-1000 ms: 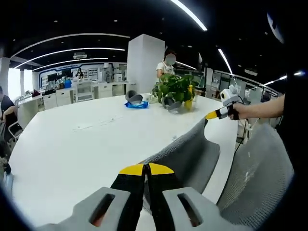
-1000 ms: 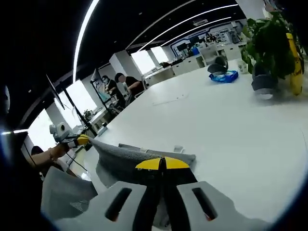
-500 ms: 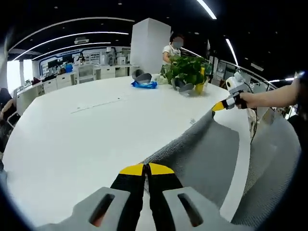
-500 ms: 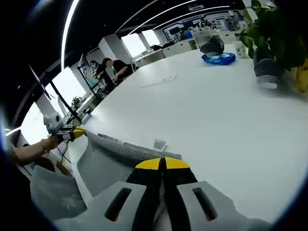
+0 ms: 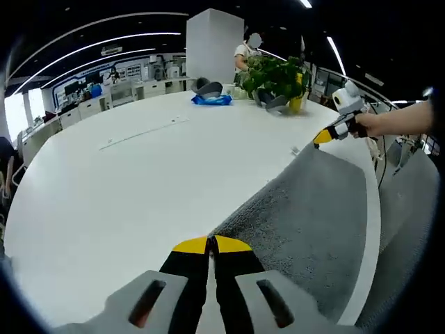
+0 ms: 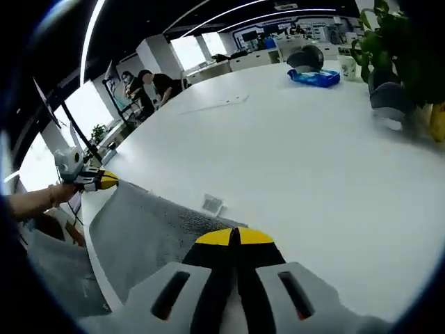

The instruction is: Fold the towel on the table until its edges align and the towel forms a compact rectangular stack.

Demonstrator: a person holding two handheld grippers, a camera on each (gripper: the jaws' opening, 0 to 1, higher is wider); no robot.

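- Grey terry fills the lower right of the left gripper view: the towel (image 5: 313, 216) lies spread on the white tabletop (image 5: 132, 181), reaching toward the tabletop's near edge on the right.
- The left gripper (image 5: 211, 245) rises from the bottom of this view, its 2 yellow-tipped jaws pressed together on the towel's near corner, with no gap between them.
- Far along the towel's upper edge, the right gripper (image 5: 322, 137) comes in from the right, held by a hand (image 5: 367, 124); its yellow tip sits at the towel's far corner.
- Beyond it stands a potted plant (image 5: 277, 74), with a blue packet (image 5: 212, 100) to its left and a person (image 5: 247, 54) standing behind.
- A white pillar (image 5: 213, 43) rises at the back of the room.

- Right gripper view: the same towel (image 6: 149, 233) lies flat at the lower left on the tabletop (image 6: 299, 146), with a small white label (image 6: 211, 204) at its upper edge.
- The right gripper (image 6: 234, 236) has its 2 jaws closed tight on the towel's corner at the bottom centre.
- The left gripper (image 6: 101, 181) shows at the left, held by a hand (image 6: 33, 200), its yellow tip at the towel's opposite corner; at this size its grip looks closed, though that is hard to confirm here.
- The blue packet (image 6: 314, 76) and the plant (image 6: 407, 49) sit at the upper right, and 2 seated people (image 6: 149, 87) are at the far left of the tabletop.
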